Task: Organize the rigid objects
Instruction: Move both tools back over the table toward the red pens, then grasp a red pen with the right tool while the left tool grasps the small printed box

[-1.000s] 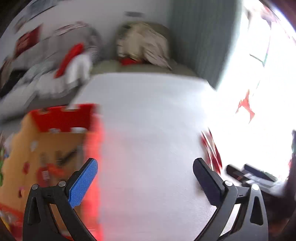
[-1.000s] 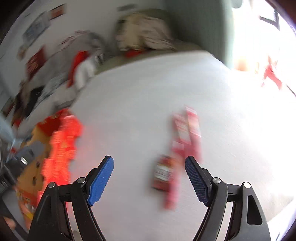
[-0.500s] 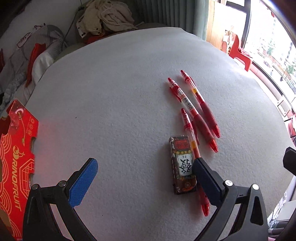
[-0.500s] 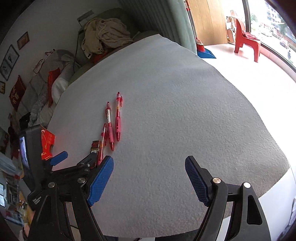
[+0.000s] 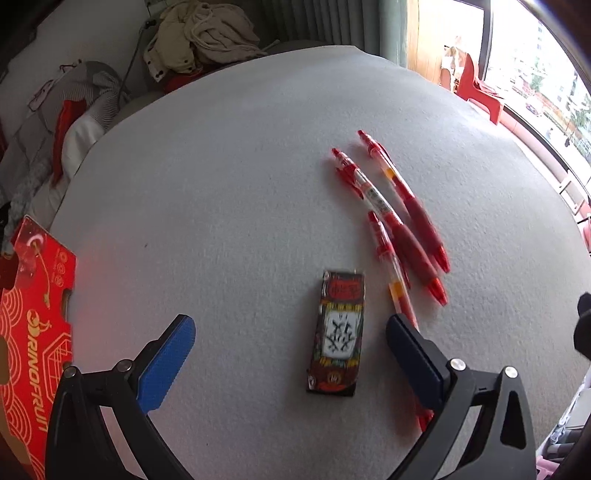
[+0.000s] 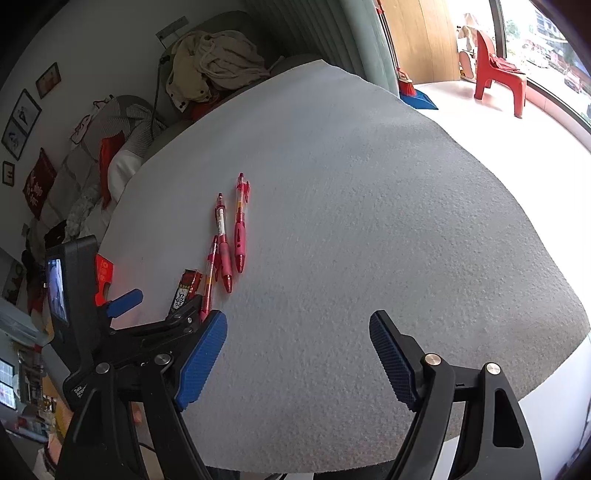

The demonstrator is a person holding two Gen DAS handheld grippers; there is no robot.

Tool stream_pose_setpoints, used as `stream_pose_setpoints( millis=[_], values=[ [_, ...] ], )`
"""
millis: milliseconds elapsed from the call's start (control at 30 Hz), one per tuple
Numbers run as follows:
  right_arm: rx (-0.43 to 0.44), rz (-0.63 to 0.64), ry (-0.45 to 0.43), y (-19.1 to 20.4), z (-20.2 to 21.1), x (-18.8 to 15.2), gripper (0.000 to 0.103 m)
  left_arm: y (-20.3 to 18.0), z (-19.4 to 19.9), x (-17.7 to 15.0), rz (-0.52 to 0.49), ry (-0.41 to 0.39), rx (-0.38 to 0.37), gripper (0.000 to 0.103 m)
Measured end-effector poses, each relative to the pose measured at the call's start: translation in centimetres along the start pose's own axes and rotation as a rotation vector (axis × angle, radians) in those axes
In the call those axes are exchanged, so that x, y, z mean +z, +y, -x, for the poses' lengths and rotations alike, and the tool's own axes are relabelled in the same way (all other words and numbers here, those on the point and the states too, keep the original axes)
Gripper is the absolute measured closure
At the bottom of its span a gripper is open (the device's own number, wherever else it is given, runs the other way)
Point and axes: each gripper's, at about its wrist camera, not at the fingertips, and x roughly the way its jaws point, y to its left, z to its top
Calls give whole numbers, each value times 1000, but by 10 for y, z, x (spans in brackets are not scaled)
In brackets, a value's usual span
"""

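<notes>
Grey felt covers the table [image 5: 229,192], with piled clothes [image 5: 199,33] behind it. Three red pens [image 5: 402,225] lie side by side, and a small patterned box [image 5: 338,332] lies just beside the nearest pen. Left gripper [image 5: 291,343] hangs spread wide over the box, not touching it. Right gripper [image 6: 297,354] gapes empty above bare felt. At the table's left edge stands a red carton [image 5: 33,314].

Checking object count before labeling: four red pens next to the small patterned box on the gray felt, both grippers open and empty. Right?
Not quite: there are three red pens, not four, as the left wrist view shows. They do lie beside the small patterned box on the gray felt, and the left gripper and right gripper are both open and empty.
</notes>
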Motion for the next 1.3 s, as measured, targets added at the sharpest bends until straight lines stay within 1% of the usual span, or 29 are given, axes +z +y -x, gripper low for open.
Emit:
stream_pose_setpoints(
  millis=[33,100,167,200,233,267,300,367,433,533,567,633,667,700,733,767,800,833,867,900,967,1067,1100,1233,1300],
  values=[
    [-2,6,0,0,0,0,22,2,-1,2,8,0,9,0],
    [-5,19,-1,2,-1,2,22,13,-2,3,36,-14,76,0],
    [-4,37,-1,6,-3,7,22,32,-1,-2,97,-20,133,0],
    [-4,56,-2,9,-6,12,22,41,-2,-4,127,-18,142,0],
    [-7,69,-3,12,-9,17,22,49,-2,-4,157,-12,138,0],
    [-11,79,-5,15,-13,23,22,57,-2,-5,190,-1,116,0],
    [-22,96,-4,21,-21,34,22,59,-2,-5,203,5,106,0],
    [-43,115,3,29,-35,49,22,55,0,-3,202,3,119,0],
    [-61,144,31,41,-55,65,22,50,1,-3,210,1,129,0],
    [-116,193,55,55,-84,80,22,45,1,-2,290,11,125,0],
    [-131,207,63,59,-92,82,23,53,-3,-2,329,14,121,0],
    [-152,237,88,67,-108,84,24,52,-4,-4,388,19,107,0],
    [-155,251,101,70,-114,84,32,52,-6,-2,406,21,101,0],
    [-167,274,113,75,-121,82,36,54,-7,-4,436,24,89,0],
    [-191,310,98,80,-122,81,40,55,-6,-6,453,22,88,0],
    [-214,352,100,87,-126,79,46,53,-4,-13,451,18,97,0],
    [-238,399,88,93,-127,77,56,52,-3,-16,461,15,102,0],
    [-221,422,85,97,-128,75,62,52,-3,-18,474,12,106,0],
    [-222,429,89,100,-128,74,68,50,-2,-19,482,4,114,0],
    [-215,442,95,103,-127,71,79,49,-1,-21,492,-9,120,0],
    [-201,463,115,104,-125,67,92,40,-2,-24,498,-21,132,0],
    [-148,442,145,88,-111,56,92,32,-3,-21,482,-26,122,0],
    [-129,423,157,78,-104,51,92,38,-7,-17,464,-35,112,0],
    [-87,361,175,44,-79,34,92,11,-7,-12,347,-87,57,0],
    [-78,345,177,37,-73,34,92,6,-8,-9,336,-89,45,0]
  ],
)
